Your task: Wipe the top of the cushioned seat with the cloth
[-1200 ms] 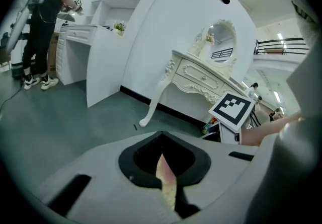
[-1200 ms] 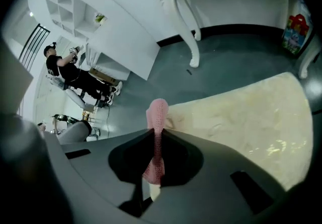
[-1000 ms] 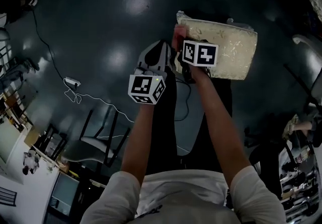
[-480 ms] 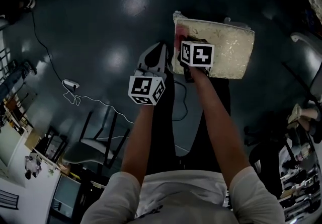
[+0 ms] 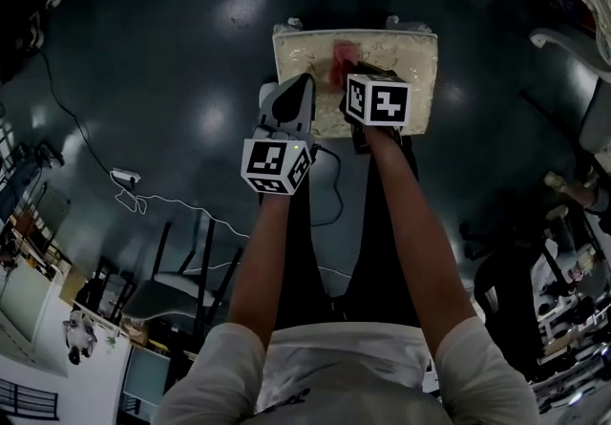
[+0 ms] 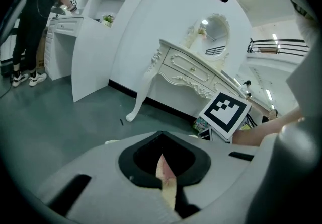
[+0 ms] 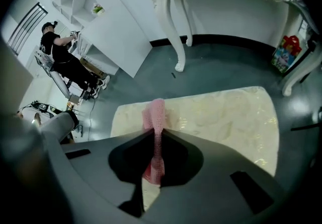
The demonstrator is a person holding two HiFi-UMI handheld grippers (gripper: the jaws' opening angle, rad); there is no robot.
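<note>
The cushioned seat (image 5: pixel 401 65) has a cream patterned top and stands on the dark floor ahead of me. In the right gripper view the seat (image 7: pixel 221 117) fills the space just beyond the jaws. My right gripper (image 7: pixel 155 140) is shut on a pink cloth (image 7: pixel 153 117), whose free end rests on the seat's left part. In the head view the cloth (image 5: pixel 342 58) lies on the cushion just ahead of the right gripper (image 5: pixel 358 79). My left gripper (image 5: pixel 294 94) hovers at the seat's near left edge. In its own view the left gripper (image 6: pixel 164 170) is shut with nothing held.
A white ornate dressing table (image 6: pixel 191 72) with an oval mirror (image 6: pixel 214 29) stands behind the seat, beside a curved white partition (image 6: pixel 115 36). A person (image 7: pixel 65 62) works at white shelves far off. A cable (image 5: pixel 143 189) and a dark chair (image 5: pixel 181 270) lie left on the floor.
The right gripper has carried the pink cloth from the seat's left corner onto the cushion top. The seat now sits squarely ahead in the head view. The left gripper stays shut.
</note>
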